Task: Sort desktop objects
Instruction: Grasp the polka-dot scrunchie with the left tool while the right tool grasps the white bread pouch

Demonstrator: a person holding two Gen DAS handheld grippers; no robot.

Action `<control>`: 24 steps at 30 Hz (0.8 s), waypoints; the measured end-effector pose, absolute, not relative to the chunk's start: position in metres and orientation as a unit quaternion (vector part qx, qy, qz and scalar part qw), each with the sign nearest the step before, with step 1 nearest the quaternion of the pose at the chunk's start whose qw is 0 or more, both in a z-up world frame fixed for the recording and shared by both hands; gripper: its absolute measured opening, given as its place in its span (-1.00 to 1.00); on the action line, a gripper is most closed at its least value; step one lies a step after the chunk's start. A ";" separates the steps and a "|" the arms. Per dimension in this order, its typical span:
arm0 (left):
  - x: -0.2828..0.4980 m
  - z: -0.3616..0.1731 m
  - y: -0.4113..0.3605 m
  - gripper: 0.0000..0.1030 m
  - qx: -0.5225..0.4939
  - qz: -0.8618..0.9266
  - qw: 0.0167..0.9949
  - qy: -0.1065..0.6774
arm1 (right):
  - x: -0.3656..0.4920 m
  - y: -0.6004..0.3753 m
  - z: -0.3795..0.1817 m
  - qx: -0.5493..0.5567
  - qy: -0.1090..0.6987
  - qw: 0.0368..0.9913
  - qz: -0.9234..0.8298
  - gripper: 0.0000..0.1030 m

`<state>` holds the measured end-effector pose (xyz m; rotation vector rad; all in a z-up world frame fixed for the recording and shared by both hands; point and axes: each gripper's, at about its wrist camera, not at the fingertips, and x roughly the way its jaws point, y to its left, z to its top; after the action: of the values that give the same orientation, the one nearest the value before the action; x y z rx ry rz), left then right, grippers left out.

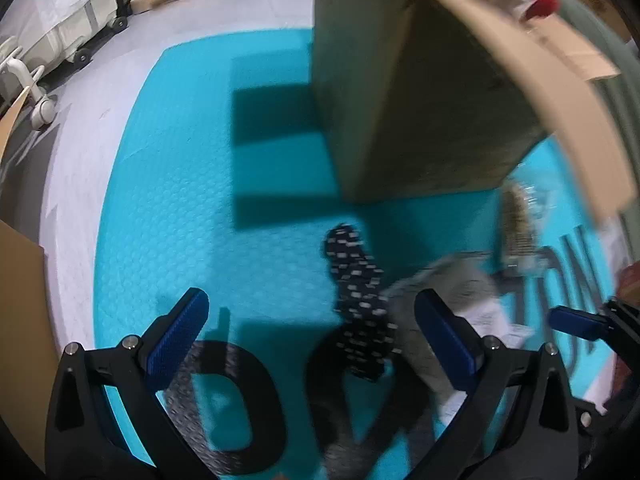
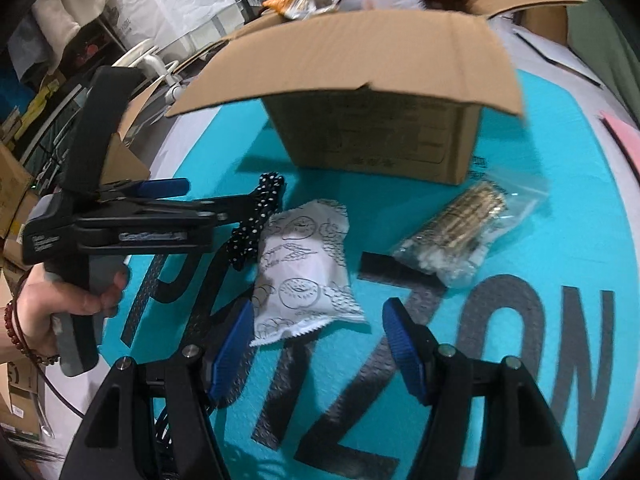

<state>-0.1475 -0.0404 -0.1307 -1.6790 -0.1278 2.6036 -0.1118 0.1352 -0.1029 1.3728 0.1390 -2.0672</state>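
Teal mat (image 2: 540, 240) under everything. Right gripper (image 2: 316, 340) spread wide, empty, white snack pouch (image 2: 308, 276) just ahead of the left pad's tip. Left gripper (image 1: 312, 336) likewise apart, nothing clamped, polka-dot strip (image 1: 358, 304) between the pads but unpressed. Cardboard box (image 2: 376, 136) well beyond both, flap overhanging. Clear bag of sticks (image 2: 460, 224) ahead, right of the right pads. Risks: glancing the pouch off-centre and shoving it aside; snagging the strip alongside it; colliding grippers, so near together.
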 end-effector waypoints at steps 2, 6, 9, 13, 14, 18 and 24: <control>-0.154 -0.136 -0.044 1.00 -0.546 0.837 0.012 -0.034 | -0.114 0.129 -0.108 0.526 0.053 0.324 -0.785 0.33; -0.166 -0.148 -0.050 1.00 -0.557 0.830 0.001 -0.031 | -0.119 0.117 -0.116 0.527 0.058 0.329 -0.781 0.33; -0.172 -0.153 -0.053 1.00 -0.561 0.827 0.002 -0.038 | -0.123 0.108 -0.121 0.525 0.061 0.334 -0.781 0.33; -0.176 -0.162 -0.054 1.00 -0.569 0.822 -0.003 -0.029 | -0.126 0.096 -0.128 0.526 0.069 0.342 -0.776 0.34; -0.177 -0.165 -0.055 1.00 -0.572 0.819 0.001 -0.034 | -0.126 0.092 -0.131 0.525 0.075 0.343 -0.775 0.39; -0.176 -0.166 -0.055 1.00 -0.568 0.822 0.006 -0.031 | -0.129 0.080 -0.139 0.524 0.092 0.340 -0.775 0.42; -0.172 -0.165 -0.054 0.88 -0.566 0.824 0.019 -0.025 | -0.131 0.083 -0.150 0.531 0.087 0.336 -0.773 0.36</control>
<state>-0.1722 -0.0544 -0.1647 -1.7574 -0.0763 2.5563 -0.1307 0.0832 -0.1503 1.3846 0.2259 -2.0155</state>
